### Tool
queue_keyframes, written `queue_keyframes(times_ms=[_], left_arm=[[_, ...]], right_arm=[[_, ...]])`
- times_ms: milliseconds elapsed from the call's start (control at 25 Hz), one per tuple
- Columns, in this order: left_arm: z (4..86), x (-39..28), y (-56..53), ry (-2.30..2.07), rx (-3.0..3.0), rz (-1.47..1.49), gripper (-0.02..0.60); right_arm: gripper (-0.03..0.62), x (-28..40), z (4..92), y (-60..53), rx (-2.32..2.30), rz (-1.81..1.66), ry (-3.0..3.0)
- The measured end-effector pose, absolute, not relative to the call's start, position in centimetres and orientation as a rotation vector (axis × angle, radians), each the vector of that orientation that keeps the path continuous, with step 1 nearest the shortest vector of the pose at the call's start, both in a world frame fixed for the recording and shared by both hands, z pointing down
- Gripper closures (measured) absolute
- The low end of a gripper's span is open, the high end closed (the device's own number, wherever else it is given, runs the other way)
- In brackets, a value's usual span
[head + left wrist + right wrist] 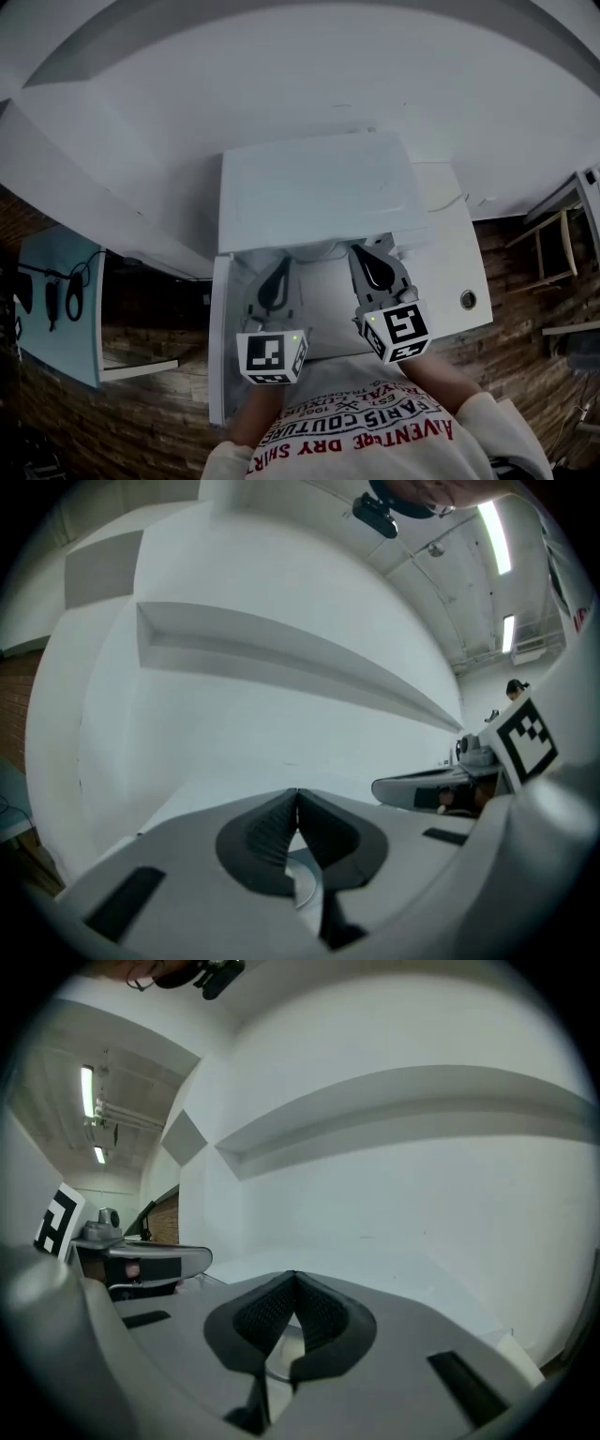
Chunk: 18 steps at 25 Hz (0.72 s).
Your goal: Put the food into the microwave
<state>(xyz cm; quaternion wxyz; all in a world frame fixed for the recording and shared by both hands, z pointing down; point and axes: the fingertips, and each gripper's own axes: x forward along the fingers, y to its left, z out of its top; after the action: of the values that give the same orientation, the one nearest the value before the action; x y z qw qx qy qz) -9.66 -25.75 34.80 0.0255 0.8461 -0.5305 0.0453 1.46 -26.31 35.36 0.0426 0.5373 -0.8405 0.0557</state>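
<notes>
Pads (267,841) ribbed, dark, tips together: left gripper (297,795), right gripper (294,1278).

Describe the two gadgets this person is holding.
The left gripper and right gripper are grey with black ribbed fingers. Each carries a white cube with black square markers. The person wears a pale sweatshirt with red lettering.

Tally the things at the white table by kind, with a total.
Grey handheld grippers: 2 (left gripper, right gripper)
White box-shaped microwave: 1
White flat-topped table: 1
Total: 4
</notes>
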Motion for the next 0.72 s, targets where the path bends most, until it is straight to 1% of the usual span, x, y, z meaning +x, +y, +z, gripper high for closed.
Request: queue_keyframes(times_ms=[720], left_arm=[[35.16, -9.99, -25.07, -1.660, 2.557, 0.129, 0.575]], right_arm=[[0.583, 1.55, 36.21, -26.00, 1.615, 0.229, -2.572]])
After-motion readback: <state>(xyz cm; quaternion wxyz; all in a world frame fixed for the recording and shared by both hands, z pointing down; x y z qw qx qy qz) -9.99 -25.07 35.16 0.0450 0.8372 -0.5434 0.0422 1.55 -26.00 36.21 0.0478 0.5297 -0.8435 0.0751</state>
